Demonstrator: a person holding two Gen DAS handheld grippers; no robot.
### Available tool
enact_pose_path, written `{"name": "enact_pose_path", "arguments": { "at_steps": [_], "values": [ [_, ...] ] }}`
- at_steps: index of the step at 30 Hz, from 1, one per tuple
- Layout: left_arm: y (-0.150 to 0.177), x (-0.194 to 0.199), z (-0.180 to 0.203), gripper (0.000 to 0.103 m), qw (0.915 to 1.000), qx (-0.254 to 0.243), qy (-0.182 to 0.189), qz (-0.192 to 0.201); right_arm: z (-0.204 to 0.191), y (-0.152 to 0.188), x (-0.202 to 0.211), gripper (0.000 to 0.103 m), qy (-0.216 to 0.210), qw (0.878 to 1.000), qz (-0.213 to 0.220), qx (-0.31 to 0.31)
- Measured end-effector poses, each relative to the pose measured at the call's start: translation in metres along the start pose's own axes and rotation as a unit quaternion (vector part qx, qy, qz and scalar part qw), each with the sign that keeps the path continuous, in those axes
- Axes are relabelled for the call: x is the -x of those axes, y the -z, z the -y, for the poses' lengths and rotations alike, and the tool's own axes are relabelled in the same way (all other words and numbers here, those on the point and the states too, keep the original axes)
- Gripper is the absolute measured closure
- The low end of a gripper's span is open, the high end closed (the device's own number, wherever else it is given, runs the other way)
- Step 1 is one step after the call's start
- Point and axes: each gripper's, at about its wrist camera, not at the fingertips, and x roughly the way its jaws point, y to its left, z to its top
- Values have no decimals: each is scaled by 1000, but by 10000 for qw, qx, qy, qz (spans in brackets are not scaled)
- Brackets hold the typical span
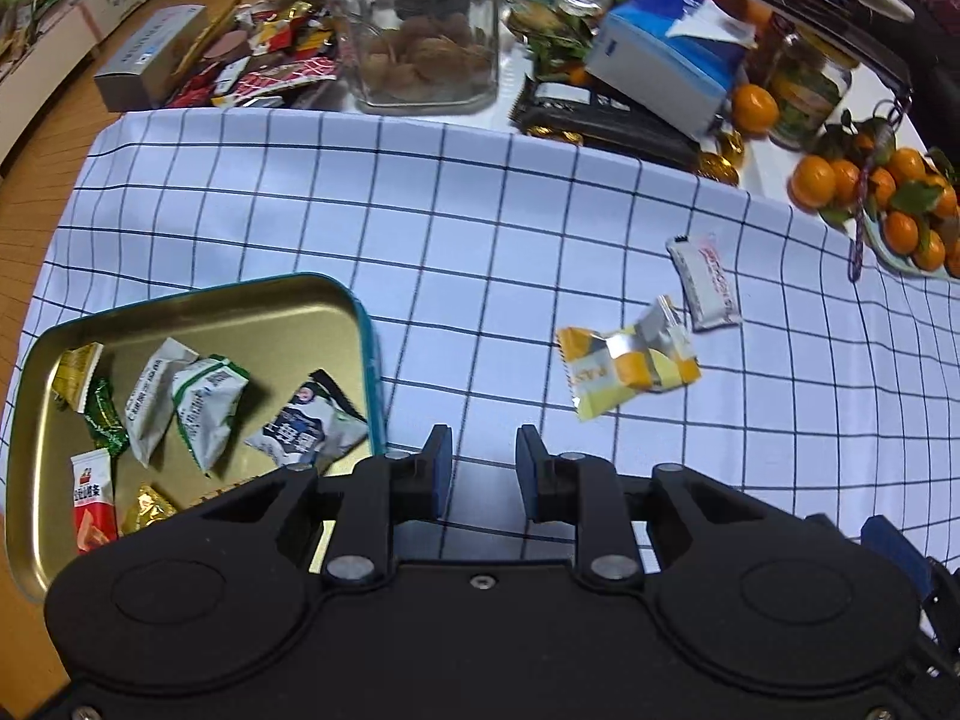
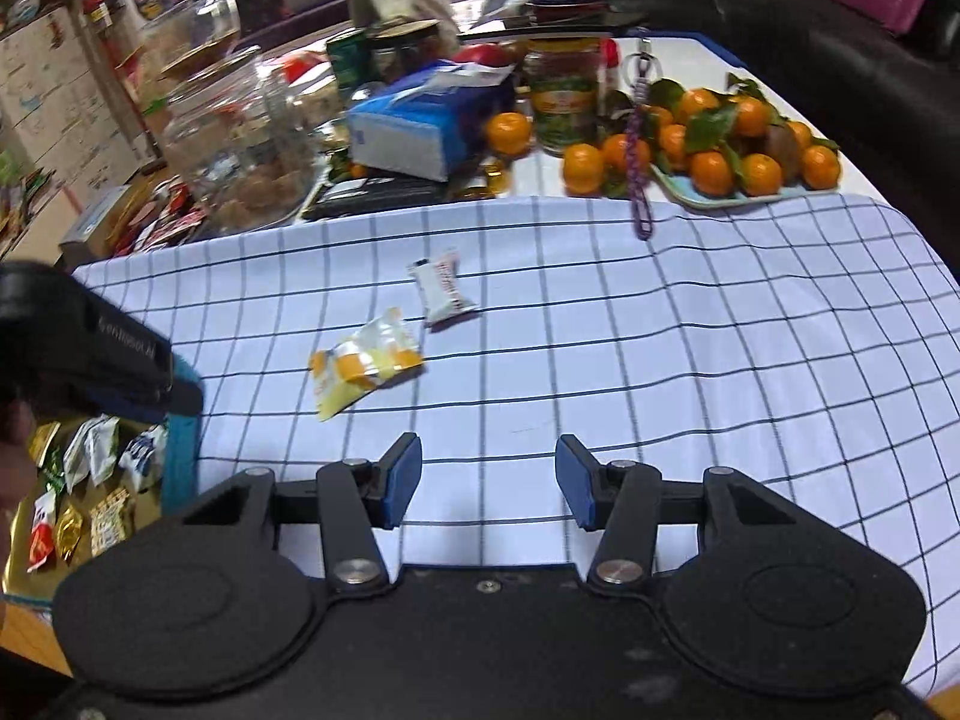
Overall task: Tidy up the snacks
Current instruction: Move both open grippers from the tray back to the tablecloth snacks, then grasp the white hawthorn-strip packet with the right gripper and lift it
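Note:
A gold tin with a teal rim lies at the left on the checked cloth and holds several wrapped snacks. Two snacks lie loose on the cloth: a yellow and silver packet and a white packet with red print. My left gripper hovers open and empty over the cloth beside the tin's right rim. My right gripper stands open and empty above bare cloth, nearer than both loose packets. The left gripper's body shows over the tin in the right wrist view.
Behind the cloth the table is crowded: a large glass jar of round snacks, a blue tissue box, a dark packet, a pile of wrappers, a tray of tangerines with a purple cord, and jars.

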Motion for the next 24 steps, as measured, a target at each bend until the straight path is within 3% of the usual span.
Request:
{"name": "enact_pose_path", "arguments": {
  "at_steps": [5, 12, 24],
  "values": [
    [-12, 4, 14, 70, 9998, -104, 118, -102, 18, -8, -4, 51, 183, 9984, -180, -501],
    [-46, 16, 35, 70, 9983, -472, -126, 334, 26, -15, -7, 51, 379, 9962, -116, -774],
    [-67, 3, 34, 70, 9992, -208, 327, 72, 24, -15, -14, 51, 296, 9966, 99, -759]
  ]
}}
